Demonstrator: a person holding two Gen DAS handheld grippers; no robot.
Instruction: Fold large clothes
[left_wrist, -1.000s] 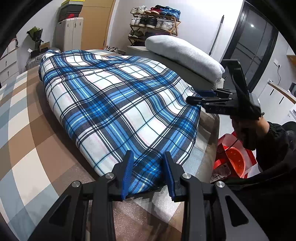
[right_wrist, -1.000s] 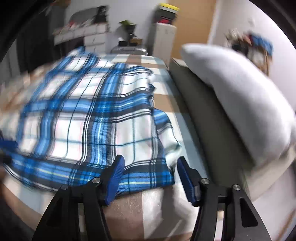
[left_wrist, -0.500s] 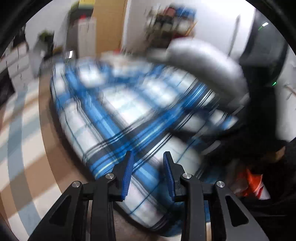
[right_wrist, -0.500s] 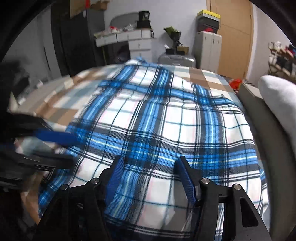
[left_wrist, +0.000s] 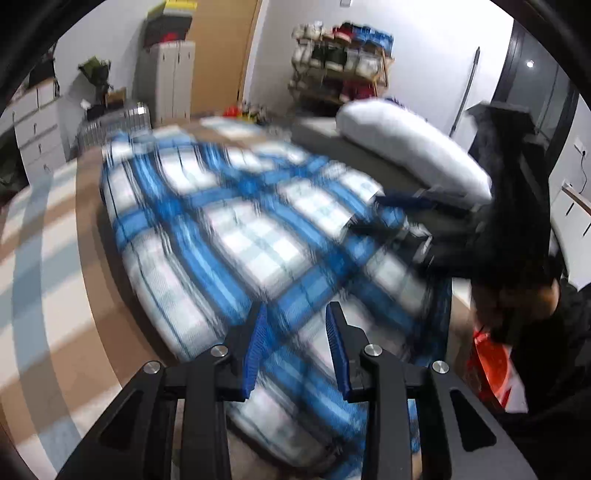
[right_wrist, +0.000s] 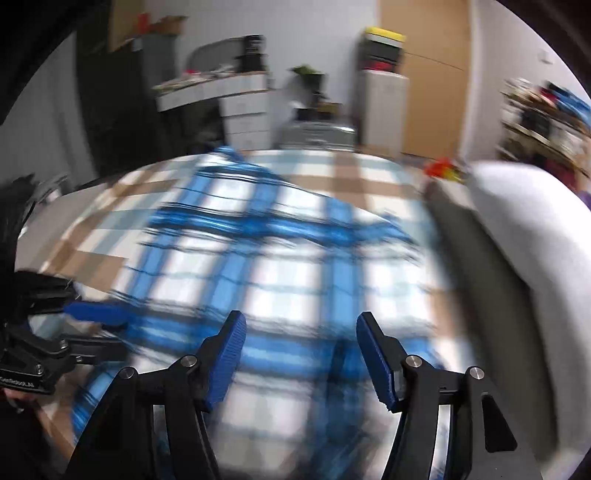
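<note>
A blue, white and black plaid garment (left_wrist: 236, 236) lies spread on the bed, blurred by motion in both views; it also fills the middle of the right wrist view (right_wrist: 288, 266). My left gripper (left_wrist: 295, 347) is open and empty above the garment's near part. My right gripper (right_wrist: 301, 354) is open and empty above the cloth. In the left wrist view the right gripper (left_wrist: 406, 206) hovers over the garment's right side. In the right wrist view the left gripper (right_wrist: 96, 317) is at the garment's left edge.
The bed has a brown, white and grey checked cover (left_wrist: 44, 280). A long white pillow (left_wrist: 410, 147) lies along a grey bench at the right. A shoe rack (left_wrist: 340, 70), drawers (left_wrist: 37, 129) and a cabinet stand behind. A red bag (left_wrist: 495, 365) sits on the floor.
Both grippers have moved from the garment's near edge to above it, and stay open. The right gripper has swung left over the cloth. Both views are now motion-blurred.
</note>
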